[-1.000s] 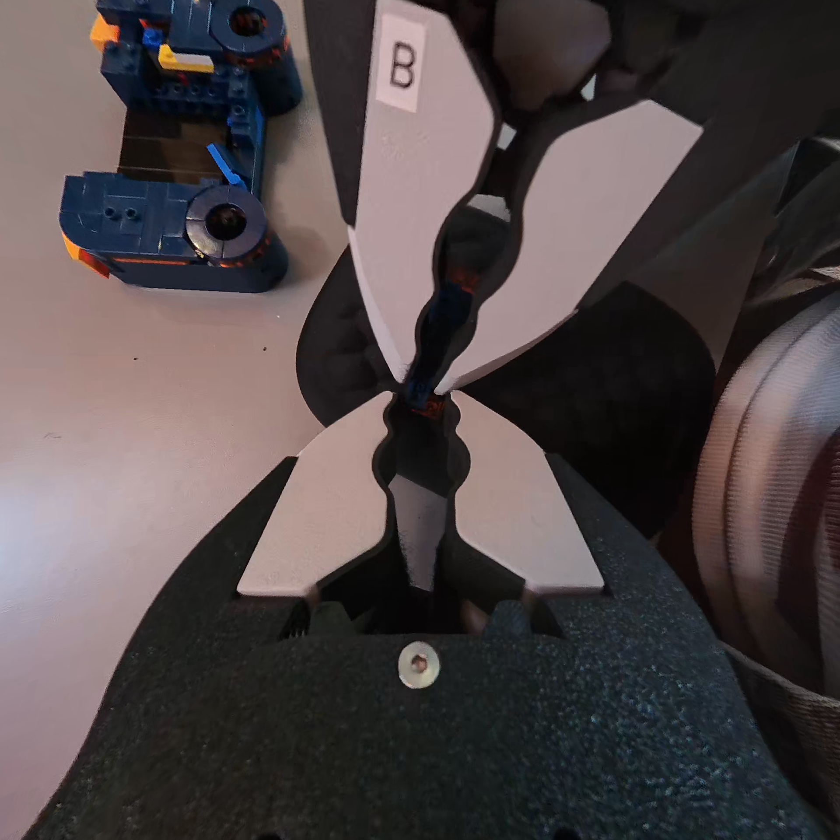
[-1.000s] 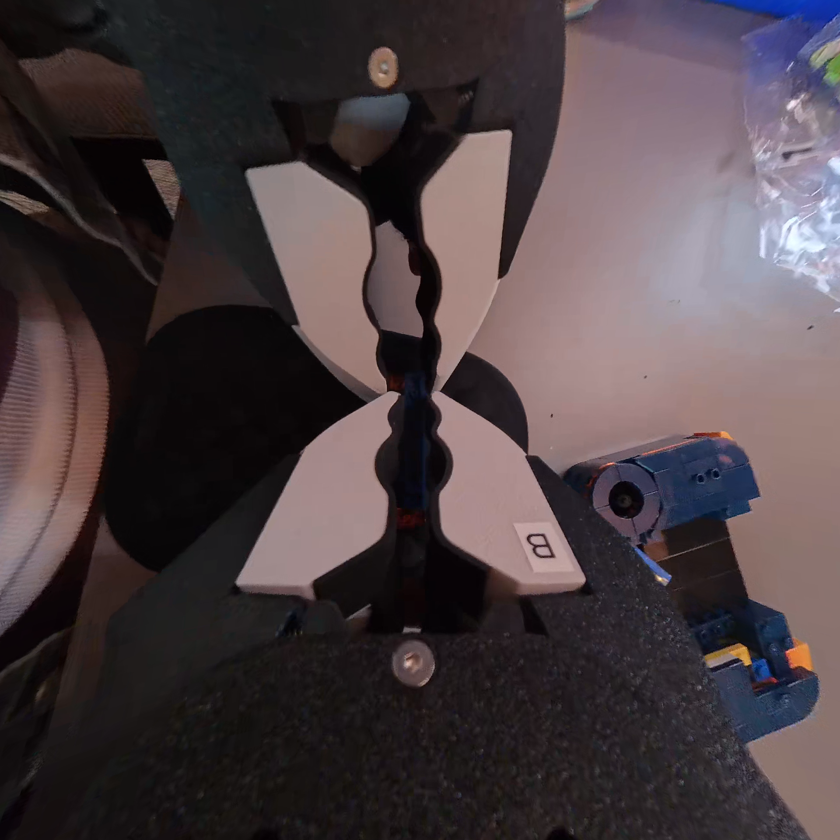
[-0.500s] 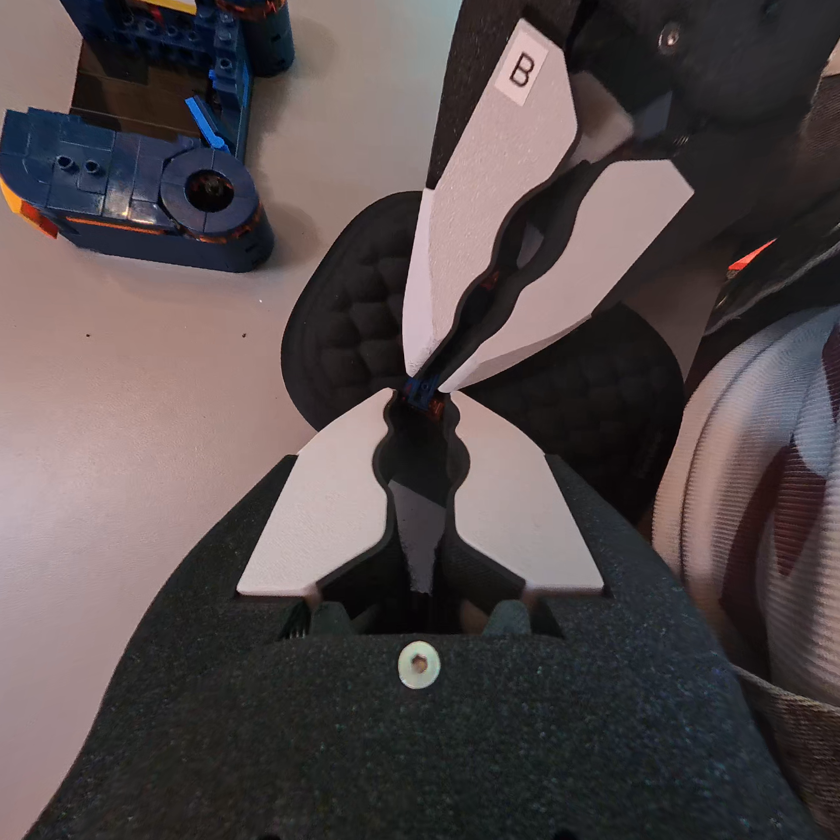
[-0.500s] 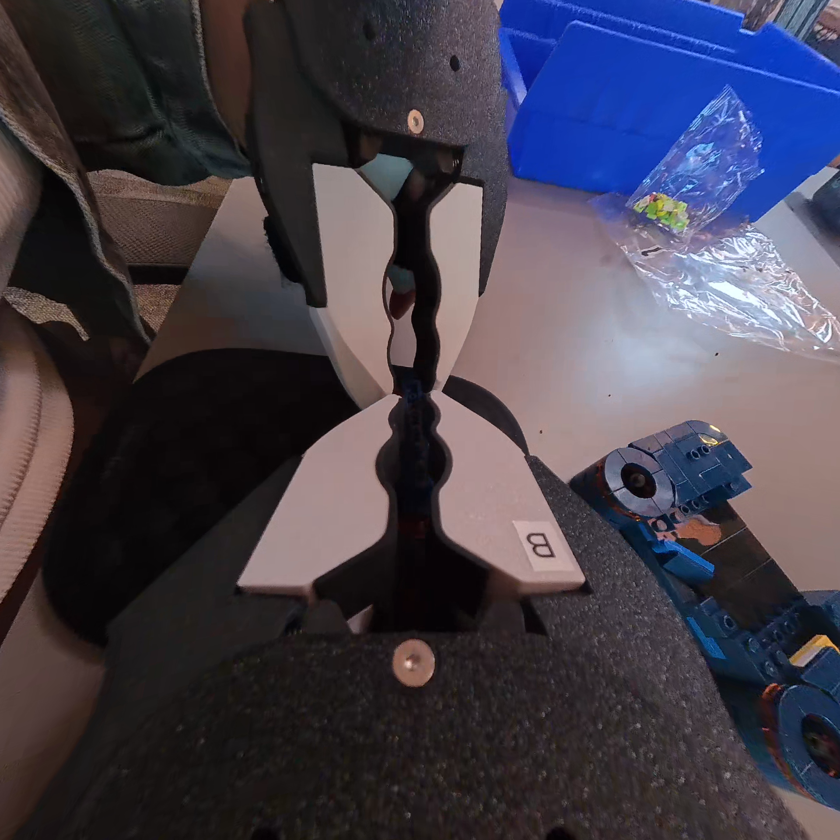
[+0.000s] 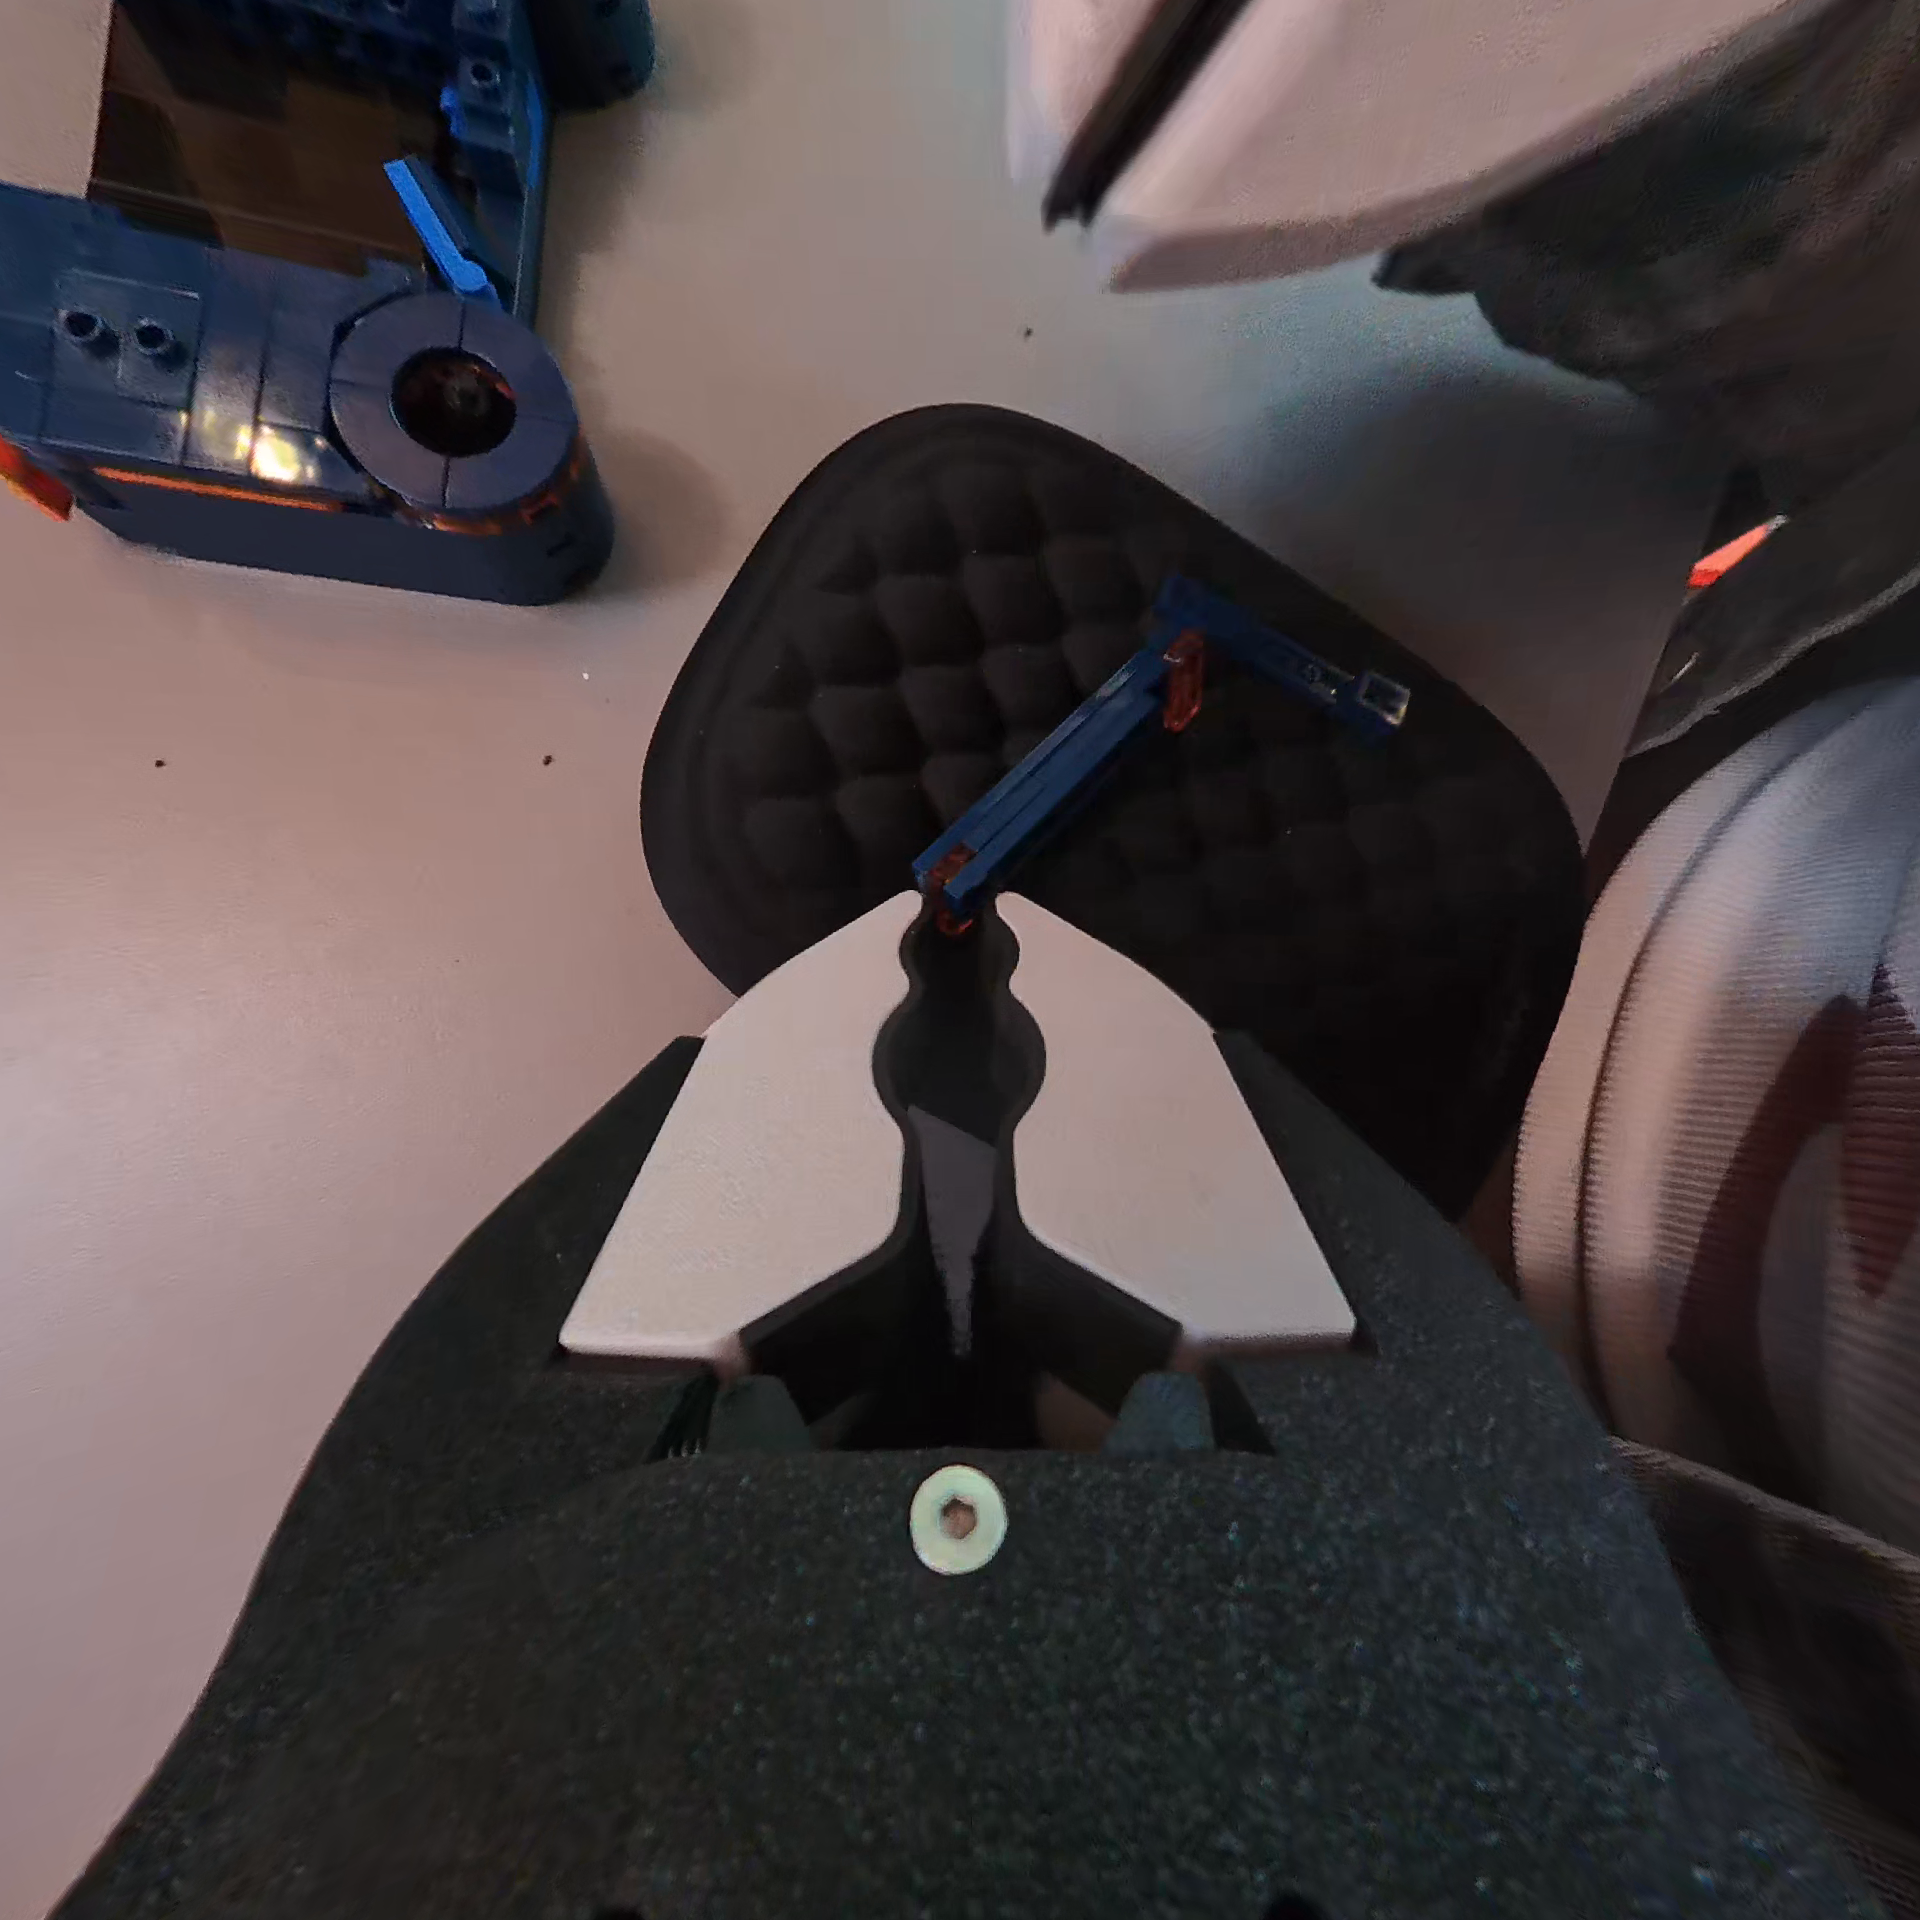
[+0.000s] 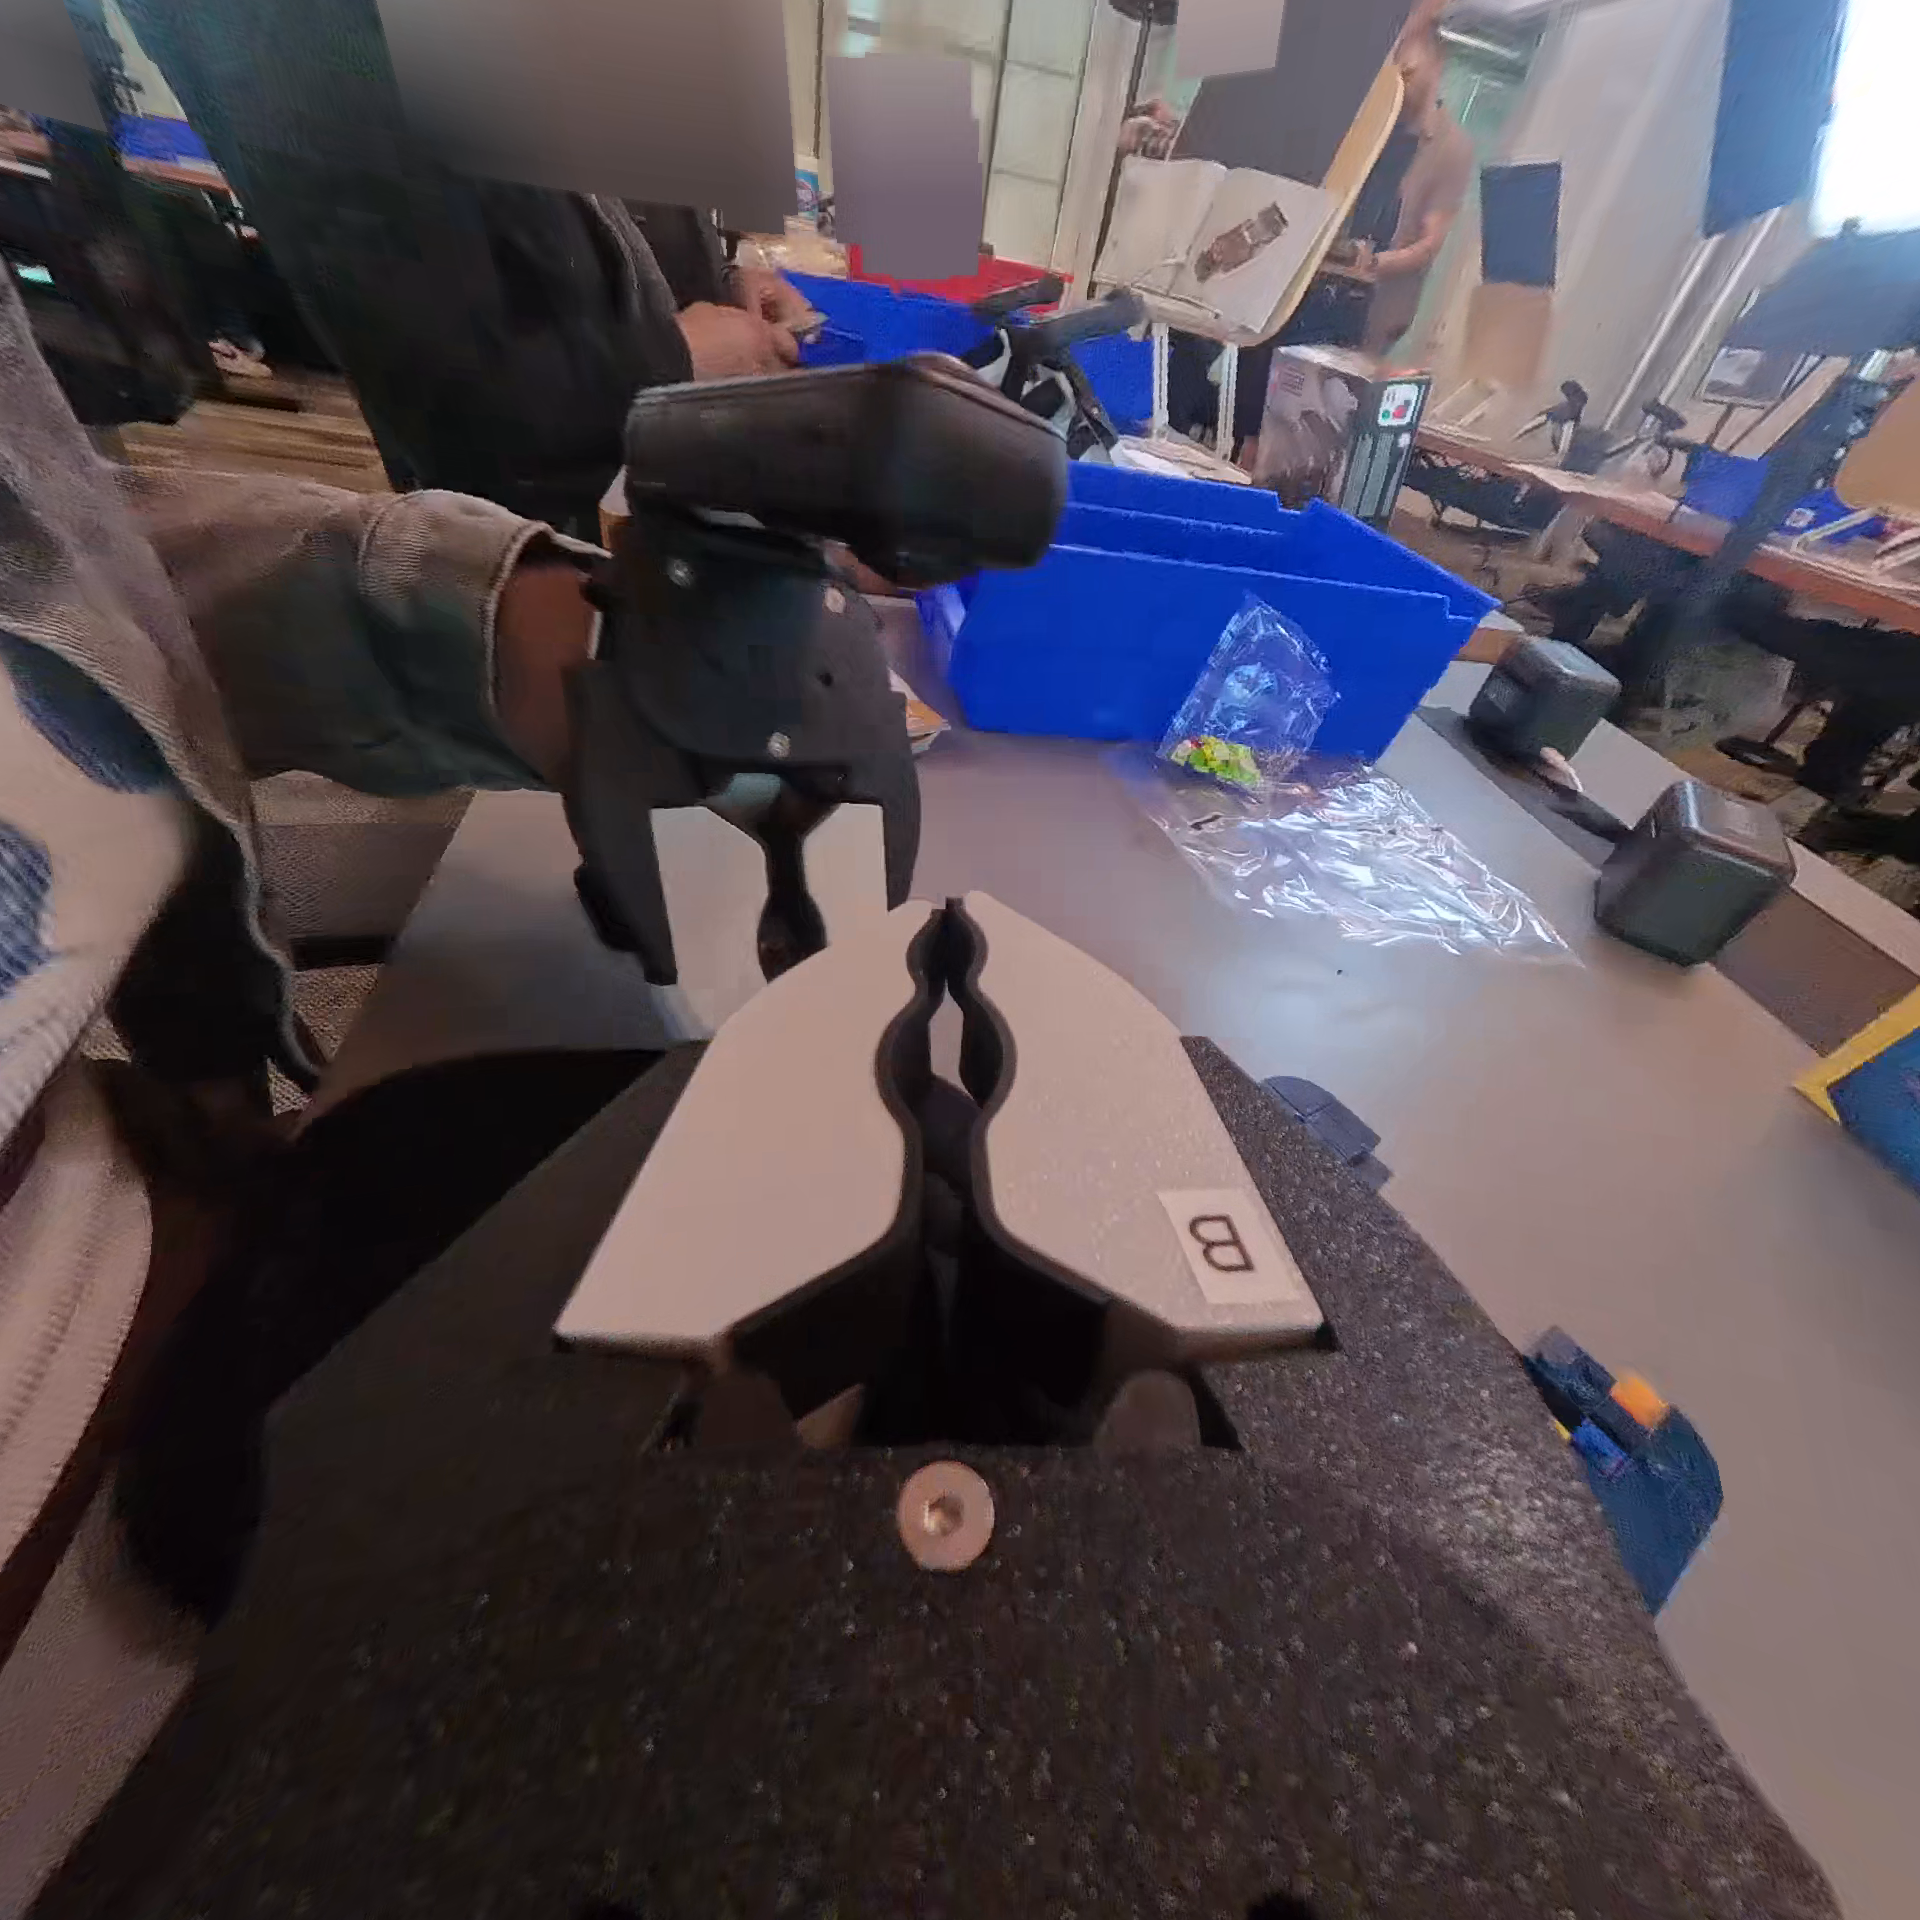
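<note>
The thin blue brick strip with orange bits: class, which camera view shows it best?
The left wrist view. There the blue brick strip runs from the left gripper, whose fingertips pinch its near end, out over the black quilted pad. The right wrist view shows none of it; the right gripper is shut and empty.

Workshop: long worktables [image 6: 1662,525], blue bins [image 6: 1195,623]

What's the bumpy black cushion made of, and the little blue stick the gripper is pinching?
The cushion looks like soft matte foam or padded fabric: quilted into puffy bumps, no shine. The blue stick looks like hard glossy plastic building pieces, straight-edged, with clear orange bits; the left gripper pinches its end.
</note>
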`<state>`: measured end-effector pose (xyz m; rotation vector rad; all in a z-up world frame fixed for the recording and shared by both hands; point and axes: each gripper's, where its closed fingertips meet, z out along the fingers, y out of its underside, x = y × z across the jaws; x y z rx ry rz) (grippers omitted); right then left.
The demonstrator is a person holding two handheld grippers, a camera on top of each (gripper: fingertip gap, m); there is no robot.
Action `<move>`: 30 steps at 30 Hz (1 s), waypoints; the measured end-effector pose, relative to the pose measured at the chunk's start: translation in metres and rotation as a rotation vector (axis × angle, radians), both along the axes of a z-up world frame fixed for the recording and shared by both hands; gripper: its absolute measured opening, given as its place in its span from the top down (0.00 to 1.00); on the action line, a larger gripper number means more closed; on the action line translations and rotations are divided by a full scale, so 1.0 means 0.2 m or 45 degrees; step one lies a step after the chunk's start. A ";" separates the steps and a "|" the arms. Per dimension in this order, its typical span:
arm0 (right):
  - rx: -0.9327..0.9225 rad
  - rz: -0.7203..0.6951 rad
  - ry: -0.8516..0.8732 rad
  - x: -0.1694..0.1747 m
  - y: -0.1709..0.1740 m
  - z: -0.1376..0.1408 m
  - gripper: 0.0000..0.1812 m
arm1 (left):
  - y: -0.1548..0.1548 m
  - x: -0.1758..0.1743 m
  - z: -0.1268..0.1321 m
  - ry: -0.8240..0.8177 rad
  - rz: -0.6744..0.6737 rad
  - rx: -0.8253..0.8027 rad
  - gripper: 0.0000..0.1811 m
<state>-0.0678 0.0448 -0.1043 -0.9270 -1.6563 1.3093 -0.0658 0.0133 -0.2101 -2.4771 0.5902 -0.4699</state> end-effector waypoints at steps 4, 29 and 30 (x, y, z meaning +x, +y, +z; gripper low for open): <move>-0.134 0.034 -0.026 0.02 0.02 -0.06 1.00 | 0.00 0.00 0.00 -0.041 0.038 0.021 0.96; 0.207 0.009 -0.816 0.05 -0.12 -0.46 0.94 | 0.03 -0.02 0.05 0.164 0.109 0.295 0.90; 0.139 0.011 -0.829 0.06 -0.13 -0.46 0.94 | 0.04 -0.04 0.06 0.261 0.075 0.362 0.87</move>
